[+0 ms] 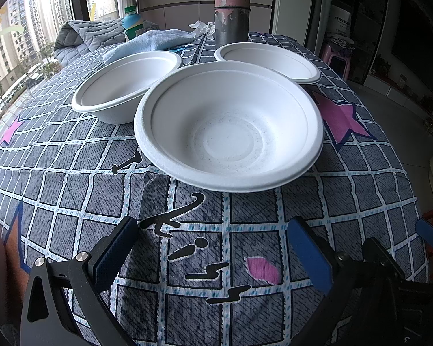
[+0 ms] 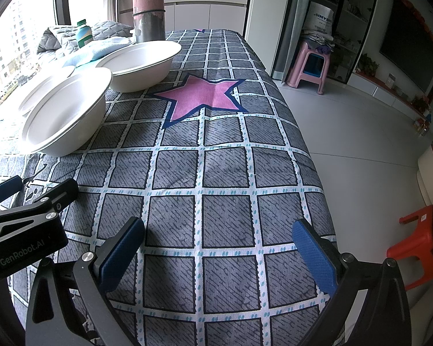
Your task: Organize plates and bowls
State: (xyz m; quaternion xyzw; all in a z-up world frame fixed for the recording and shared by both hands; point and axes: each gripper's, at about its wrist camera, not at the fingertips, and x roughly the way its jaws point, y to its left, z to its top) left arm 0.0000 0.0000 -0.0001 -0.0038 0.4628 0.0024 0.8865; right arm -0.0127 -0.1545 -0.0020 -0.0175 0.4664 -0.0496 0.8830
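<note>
While three white disposable bowls sit on the patterned tablecloth [image 1: 72, 178], none of them is held. Seen from the left wrist, the nearest bowl [image 1: 229, 127] stands upright in the middle of the table, its inside faintly speckled. Behind it to the left is a second bowl [image 1: 127, 83], whose rim is overlapped in the view by the nearest bowl's rim; whether the two touch cannot be told. Behind to the right lies the third bowl [image 1: 270, 60], also partly hidden behind the front one.

The left gripper [image 1: 216, 248] hangs above the cloth on the near side of the front bowl, its blue-padded jaws spread wide with only fabric between them. The right gripper [image 2: 219, 248] is likewise wide open over bare cloth, well to the right of the bowls; from its camera the bowls appear at upper left and a pink star [image 2: 202, 95] printed on the cloth lies beside them.

Past the bowls rises a grey and pink pillar [image 1: 232, 5], just behind the third bowl. To its left lie a light blue towel [image 1: 147, 43], a green-capped bottle [image 1: 132, 23] and a quilted grey blanket [image 1: 80, 34]. Off the table's right side stand a pink stool [image 2: 309, 66] and, nearer, a red stool [image 2: 418, 239] on the pale floor.
</note>
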